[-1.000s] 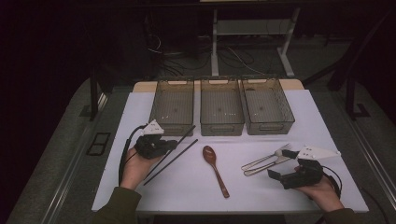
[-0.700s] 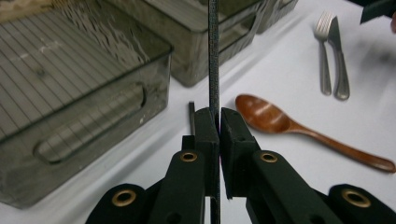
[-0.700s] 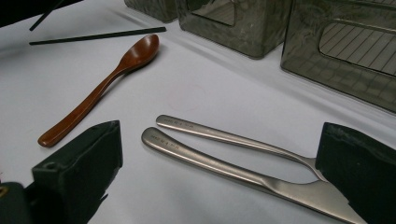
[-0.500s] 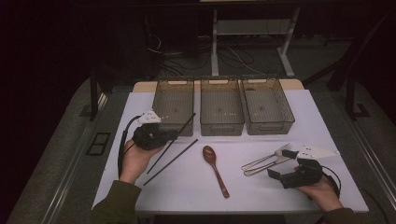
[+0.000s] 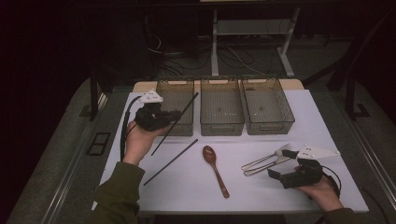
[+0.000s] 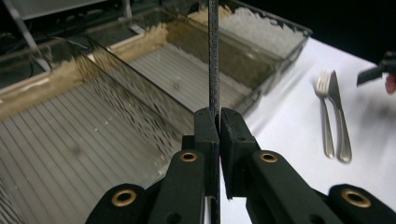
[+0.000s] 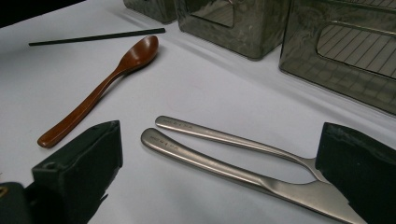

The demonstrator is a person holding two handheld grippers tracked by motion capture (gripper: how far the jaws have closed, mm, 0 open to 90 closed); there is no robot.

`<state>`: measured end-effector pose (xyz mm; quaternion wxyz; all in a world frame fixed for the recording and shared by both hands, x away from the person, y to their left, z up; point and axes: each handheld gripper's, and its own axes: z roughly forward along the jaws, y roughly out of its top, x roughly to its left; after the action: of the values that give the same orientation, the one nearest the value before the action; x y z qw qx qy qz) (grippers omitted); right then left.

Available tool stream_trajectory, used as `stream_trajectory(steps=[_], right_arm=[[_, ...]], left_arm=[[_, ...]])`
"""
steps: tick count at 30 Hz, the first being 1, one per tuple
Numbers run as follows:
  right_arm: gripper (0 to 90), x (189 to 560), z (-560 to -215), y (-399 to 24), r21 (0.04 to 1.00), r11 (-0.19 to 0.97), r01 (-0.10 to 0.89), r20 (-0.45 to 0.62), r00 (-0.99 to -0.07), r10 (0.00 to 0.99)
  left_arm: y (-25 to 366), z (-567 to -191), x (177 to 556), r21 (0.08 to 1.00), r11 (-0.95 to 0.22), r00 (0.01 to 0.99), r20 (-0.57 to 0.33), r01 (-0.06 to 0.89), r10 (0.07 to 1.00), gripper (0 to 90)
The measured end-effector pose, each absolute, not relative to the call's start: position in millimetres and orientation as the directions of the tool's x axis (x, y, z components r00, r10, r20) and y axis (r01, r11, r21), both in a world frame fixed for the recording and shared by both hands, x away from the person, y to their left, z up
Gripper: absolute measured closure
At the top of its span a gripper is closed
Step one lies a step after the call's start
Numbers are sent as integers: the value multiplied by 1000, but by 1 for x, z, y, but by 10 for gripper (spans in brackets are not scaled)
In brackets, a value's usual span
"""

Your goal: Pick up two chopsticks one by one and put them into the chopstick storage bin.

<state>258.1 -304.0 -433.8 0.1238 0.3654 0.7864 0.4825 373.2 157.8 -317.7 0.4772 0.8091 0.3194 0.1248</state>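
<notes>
My left gripper [image 5: 173,116] is shut on a black chopstick [image 5: 183,111] and holds it above the table, slanted over the front of the left bin [image 5: 175,87]. In the left gripper view the chopstick [image 6: 214,56] rises straight out of the shut jaws [image 6: 218,122] over the bins. A second black chopstick [image 5: 171,162] lies on the white table. My right gripper [image 5: 281,164] rests low at the right, open, its jaws [image 7: 219,154] standing either side of a steel fork [image 7: 224,136] and knife [image 7: 219,165].
Three clear plastic bins stand in a row at the back: the left one, the middle [image 5: 221,120] and the right [image 5: 267,122]. A brown wooden spoon [image 5: 215,170] lies mid-table. The fork and knife [image 5: 262,161] lie right of it. The table edge [image 5: 233,211] is near.
My left gripper has risen off the table with one chopstick and moved toward the left bin. The other chopstick stayed on the table. The right gripper has not moved.
</notes>
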Motion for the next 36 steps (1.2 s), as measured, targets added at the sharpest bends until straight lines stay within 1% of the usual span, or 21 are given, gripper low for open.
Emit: stream_trajectory(steps=[3, 11, 15, 19, 23, 29, 36], right_arm=[[2, 258, -434, -304, 848, 266, 459, 161, -701, 695], [2, 258, -434, -304, 849, 269, 455, 157, -704, 693], [2, 257, -434, -304, 848, 269, 456, 157, -702, 695], [2, 257, -433, -305, 851, 266, 454, 156, -701, 696], [2, 257, -433, -305, 849, 265, 457, 160, -700, 695], [2, 256, -433, -307, 849, 261, 459, 160, -696, 700], [2, 256, -433, -309, 848, 263, 460, 159, -695, 701]], left_arm=[[158, -312, 383, 859, -329, 761, -102, 393, 641, 852], [159, -299, 413, 870, -331, 748, -63, 365, 661, 852], [160, -294, 427, 886, -306, 741, -61, 349, 668, 852], [160, -293, 440, 899, -283, 734, -59, 334, 676, 852], [161, -296, 453, 904, -291, 725, -29, 312, 688, 852], [165, -305, 471, 904, -270, 698, -44, 333, 715, 851], [168, -325, 486, 880, -287, 675, -50, 378, 737, 851]])
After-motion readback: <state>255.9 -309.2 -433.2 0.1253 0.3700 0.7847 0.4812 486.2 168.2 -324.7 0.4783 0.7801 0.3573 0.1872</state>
